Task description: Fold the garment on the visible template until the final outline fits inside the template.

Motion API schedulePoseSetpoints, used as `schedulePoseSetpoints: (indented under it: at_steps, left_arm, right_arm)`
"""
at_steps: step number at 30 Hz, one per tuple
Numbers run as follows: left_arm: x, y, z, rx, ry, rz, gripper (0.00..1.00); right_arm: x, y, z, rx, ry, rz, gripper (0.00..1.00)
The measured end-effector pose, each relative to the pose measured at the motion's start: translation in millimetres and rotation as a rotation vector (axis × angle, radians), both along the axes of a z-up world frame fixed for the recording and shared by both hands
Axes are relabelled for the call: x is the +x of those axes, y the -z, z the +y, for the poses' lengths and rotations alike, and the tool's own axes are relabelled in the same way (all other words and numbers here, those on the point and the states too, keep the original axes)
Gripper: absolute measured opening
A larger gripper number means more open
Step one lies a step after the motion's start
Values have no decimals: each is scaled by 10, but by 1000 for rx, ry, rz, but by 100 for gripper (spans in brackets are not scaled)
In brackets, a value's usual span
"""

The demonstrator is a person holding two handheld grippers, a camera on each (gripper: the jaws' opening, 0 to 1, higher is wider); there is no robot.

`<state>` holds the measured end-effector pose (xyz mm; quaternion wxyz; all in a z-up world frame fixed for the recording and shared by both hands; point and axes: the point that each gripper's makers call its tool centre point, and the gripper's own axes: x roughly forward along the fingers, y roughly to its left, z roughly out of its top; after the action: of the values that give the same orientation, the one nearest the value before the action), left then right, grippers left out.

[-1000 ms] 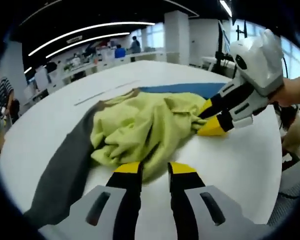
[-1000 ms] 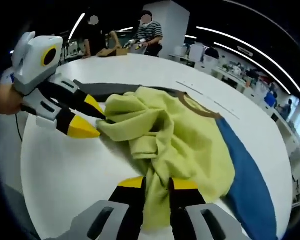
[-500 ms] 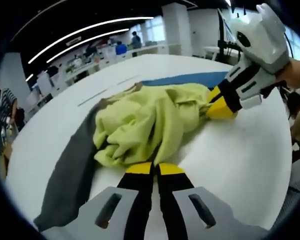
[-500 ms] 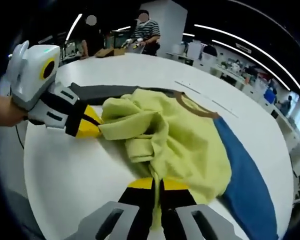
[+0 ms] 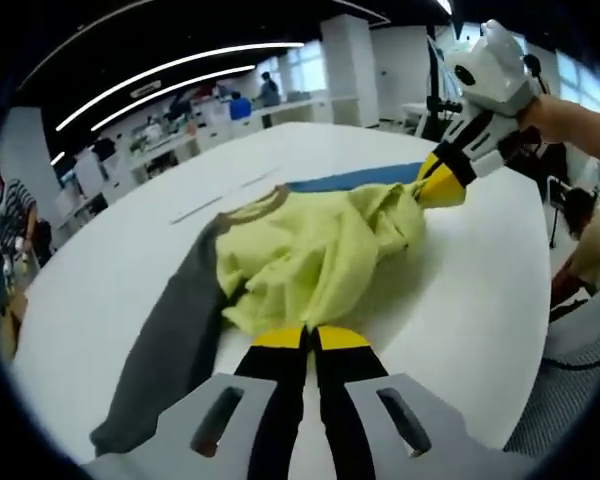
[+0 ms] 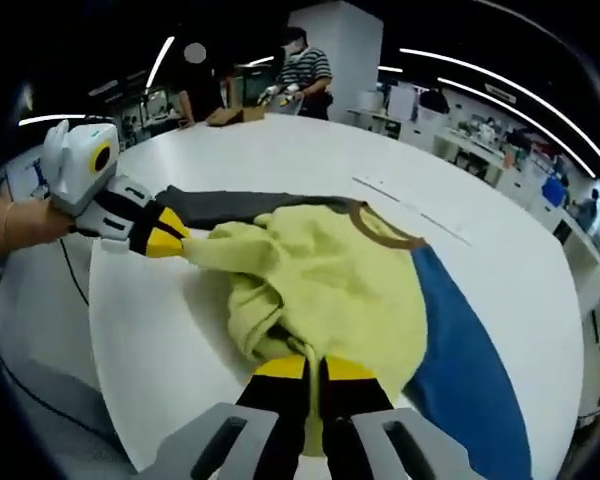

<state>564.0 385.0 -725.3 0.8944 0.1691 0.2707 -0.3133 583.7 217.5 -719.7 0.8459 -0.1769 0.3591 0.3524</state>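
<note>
White round surface (image 5: 460,300); garment (image 5: 310,250) bunched mid-surface, yellow-green body, grey sleeve (image 5: 165,340) toward one edge, blue sleeve (image 6: 460,380) toward the opposite edge. Left tool (image 5: 308,338) pinched closed on yellow cloth; right tool (image 6: 315,368) likewise. No template visible. Folding barely begun; spreading and folds remain.
</note>
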Motion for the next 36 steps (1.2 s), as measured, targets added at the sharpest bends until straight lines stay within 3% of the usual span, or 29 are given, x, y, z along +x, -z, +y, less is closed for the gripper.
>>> schedulePoseSetpoints:
  at_steps: [5, 12, 19, 23, 28, 31, 36]
  left_arm:
    - [-110, -9, 80, 51, 19, 9, 0]
    - [-81, 40, 243, 63, -27, 21, 0]
    - [-93, 192, 265, 74, -33, 45, 0]
    - [-97, 264, 287, 91, -31, 53, 0]
    - [-94, 306, 321, 91, -47, 64, 0]
    - [-92, 310, 331, 92, -49, 64, 1]
    - [-110, 278, 351, 80, -56, 63, 9]
  right_arm:
    - [32, -77, -64, -25, -14, 15, 0]
    - [288, -63, -97, -72, -39, 3, 0]
    - [553, 153, -52, -113, -75, 5, 0]
    - [617, 293, -60, -164, -114, 11, 0]
    - [677, 434, -112, -174, -101, 39, 0]
    - [681, 448, -121, -148, -75, 48, 1]
    - [652, 356, -124, -15, 24, 76, 9]
